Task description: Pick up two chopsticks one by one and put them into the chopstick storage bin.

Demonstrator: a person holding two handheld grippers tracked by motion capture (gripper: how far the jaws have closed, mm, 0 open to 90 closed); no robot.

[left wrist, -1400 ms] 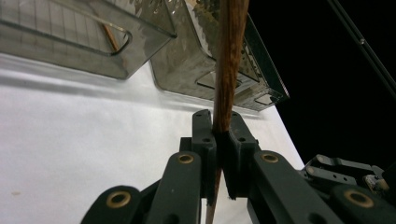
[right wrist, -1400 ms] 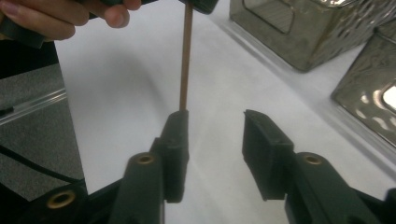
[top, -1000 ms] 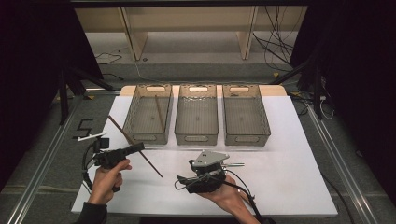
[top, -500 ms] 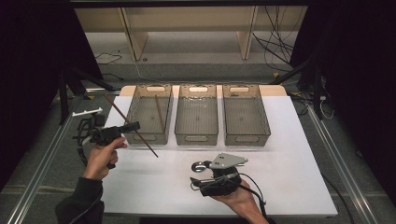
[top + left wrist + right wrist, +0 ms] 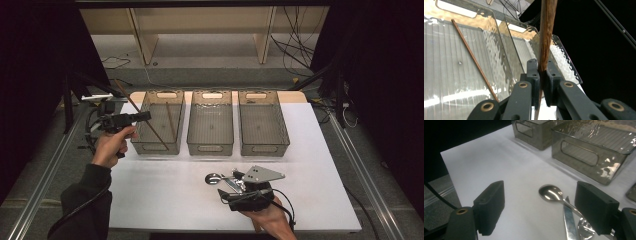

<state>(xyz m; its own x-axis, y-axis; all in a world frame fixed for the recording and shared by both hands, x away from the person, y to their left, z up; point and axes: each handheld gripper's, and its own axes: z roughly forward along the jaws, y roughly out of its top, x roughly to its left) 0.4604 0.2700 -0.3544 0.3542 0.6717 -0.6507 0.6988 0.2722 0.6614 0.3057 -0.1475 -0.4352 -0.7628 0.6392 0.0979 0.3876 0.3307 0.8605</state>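
The right gripper (image 5: 235, 186) is held open over a spoon (image 5: 550, 192) lying on the table (image 5: 165, 190) with other cutlery. Farther off, a chopstick (image 5: 546, 35) is clamped in the left gripper (image 5: 145, 116) above the left bin (image 5: 159, 146), where another chopstick (image 5: 171, 121) lies. If tilted at release, the stick could be caught on the rim.

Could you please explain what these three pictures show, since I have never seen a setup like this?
No robot here: a person holds a hand-operated claw in each hand. The high view looks down on a white table with three clear bins in a row. The other two pictures come from cameras riding on each claw. The left claw is shut on a wooden chopstick, held over the leftmost bin, where another chopstick already lies. The right claw is open, low over a spoon, a knife and what looks like a fork on the table.
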